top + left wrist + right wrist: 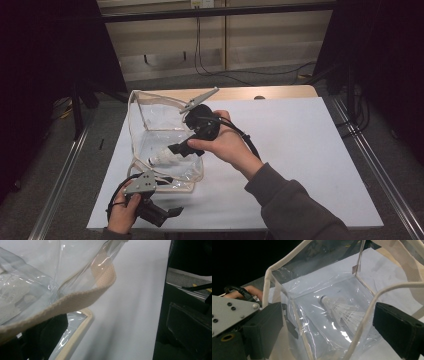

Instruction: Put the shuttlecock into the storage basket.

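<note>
A: High view. Right gripper (176, 149) tipped down into the clear bag (150, 120) on the bench (300, 150), just beside the shuttlecock (162, 159) lying on the bag's floor. Left gripper (174, 211) low at the near bench edge, just off the bag's near corner.

B: Likely a reach for the shuttlecock, or a release just made; no telling which. Best to keep the bag's mouth wide.

A: Left gripper view. Beige strap (75, 301) slung across the frame, clear wall behind, white bench to the right. Dark shape under the strap at lower left. Clamped on the strap or loose: cannot tell.

B: If clamped, worth pulling gently outward, never up, so the floor stays flat.

A: Right gripper view. Jaws spread wide, nothing between them; shuttlecock (339, 311) beyond, cork end pointing away, feathers toward the camera. Thin rim cord (362, 322) crossing in front of the right-hand jaw.

B: Clear that cord first. Then close on the cork or the stems just behind it, lightly; feathers probably crush easily.
</note>
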`<act>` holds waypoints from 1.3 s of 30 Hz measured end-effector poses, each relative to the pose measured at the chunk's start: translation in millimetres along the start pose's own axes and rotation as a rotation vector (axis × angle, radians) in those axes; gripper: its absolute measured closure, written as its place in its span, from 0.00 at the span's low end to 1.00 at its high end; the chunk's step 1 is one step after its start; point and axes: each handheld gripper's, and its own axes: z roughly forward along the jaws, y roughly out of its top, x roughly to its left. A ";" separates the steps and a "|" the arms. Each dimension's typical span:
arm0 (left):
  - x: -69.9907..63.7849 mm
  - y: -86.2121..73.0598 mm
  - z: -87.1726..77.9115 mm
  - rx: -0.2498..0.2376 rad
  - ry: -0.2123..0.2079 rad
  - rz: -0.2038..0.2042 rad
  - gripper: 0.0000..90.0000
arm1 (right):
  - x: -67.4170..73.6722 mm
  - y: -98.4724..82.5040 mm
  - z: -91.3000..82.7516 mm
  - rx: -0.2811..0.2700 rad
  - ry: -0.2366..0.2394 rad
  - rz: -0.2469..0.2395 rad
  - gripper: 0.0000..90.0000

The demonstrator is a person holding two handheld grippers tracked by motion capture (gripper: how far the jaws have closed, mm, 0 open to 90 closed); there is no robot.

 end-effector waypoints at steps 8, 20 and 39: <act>0.3 0.2 -0.2 0.003 0.001 0.005 0.04 | -3.9 -8.5 -10.8 -0.016 0.005 -0.003 0.09; 0.0 0.3 -0.2 0.006 0.003 0.005 0.04 | -11.7 -23.0 -30.0 -0.037 -0.002 0.002 0.07; -0.1 0.5 0.6 0.008 0.004 0.009 0.04 | -20.0 -48.0 -51.6 -0.061 -0.013 -0.012 0.04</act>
